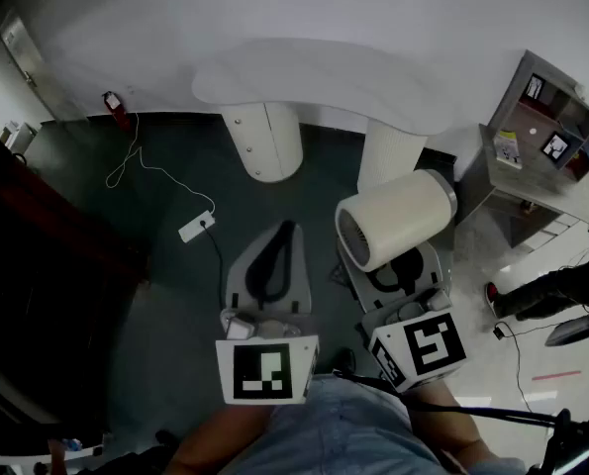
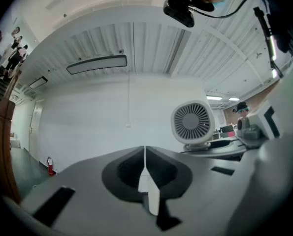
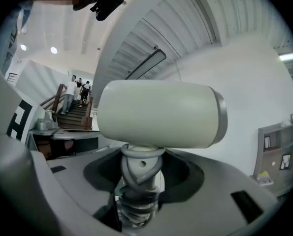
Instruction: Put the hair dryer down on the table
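Head view looks down; all share hair dryer (image 1: pixel 393 216)

Cream hair dryer (image 1: pixel 398 214), dark teal floor (image 1: pixel 165 275)

This looked like the open hall of an office or public building rather than a home. A long curved white surface (image 1: pixel 334 82) stood on round white pedestals (image 1: pixel 269 142) over a dark floor (image 1: pixel 126 265), before a plain white wall. A red fire extinguisher (image 1: pixel 113 107) sat at the foot of that wall, and a power strip (image 1: pixel 196 228) with its white cable lay loose on the floor. Slatted white panelling (image 2: pixel 136 48) with a long lamp (image 2: pixel 97 64) ran overhead. People (image 3: pixel 77 90) stood on a wide staircase (image 3: pixel 70 114), and a grey shelf unit (image 1: pixel 546 137) held small framed pictures.
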`<action>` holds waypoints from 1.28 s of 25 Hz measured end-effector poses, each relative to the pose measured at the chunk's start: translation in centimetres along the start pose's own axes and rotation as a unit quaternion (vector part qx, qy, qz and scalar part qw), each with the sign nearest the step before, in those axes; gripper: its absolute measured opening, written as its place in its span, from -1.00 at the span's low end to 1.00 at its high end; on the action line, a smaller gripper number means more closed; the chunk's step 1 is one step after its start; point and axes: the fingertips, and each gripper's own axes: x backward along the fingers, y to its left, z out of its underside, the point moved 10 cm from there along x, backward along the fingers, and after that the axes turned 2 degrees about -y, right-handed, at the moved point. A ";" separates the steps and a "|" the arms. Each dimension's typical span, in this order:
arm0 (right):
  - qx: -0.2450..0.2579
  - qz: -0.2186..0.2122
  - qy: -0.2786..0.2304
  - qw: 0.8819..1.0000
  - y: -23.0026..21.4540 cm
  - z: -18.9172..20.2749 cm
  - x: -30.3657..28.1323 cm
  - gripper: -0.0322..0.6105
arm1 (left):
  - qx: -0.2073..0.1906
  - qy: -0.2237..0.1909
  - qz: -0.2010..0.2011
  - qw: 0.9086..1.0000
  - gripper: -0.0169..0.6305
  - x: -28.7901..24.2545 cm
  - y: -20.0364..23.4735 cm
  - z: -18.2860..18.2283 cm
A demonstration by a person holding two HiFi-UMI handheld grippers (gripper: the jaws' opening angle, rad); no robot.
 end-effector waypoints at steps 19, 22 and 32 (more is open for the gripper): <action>-0.013 -0.005 0.006 1.000 -2.1 1.1 1.8 -0.22 | 0.008 0.005 -0.001 1.000 -0.91 -1.0 -2.8 1.4; -0.018 -0.009 0.007 1.000 -3.2 1.2 2.0 -0.22 | 0.001 0.011 -0.005 1.000 -0.91 -1.5 -3.5 1.4; -0.024 -0.026 0.023 0.999 -5.1 2.4 -2.2 -0.22 | 0.008 0.024 -0.022 0.999 -0.91 -5.7 -1.4 2.7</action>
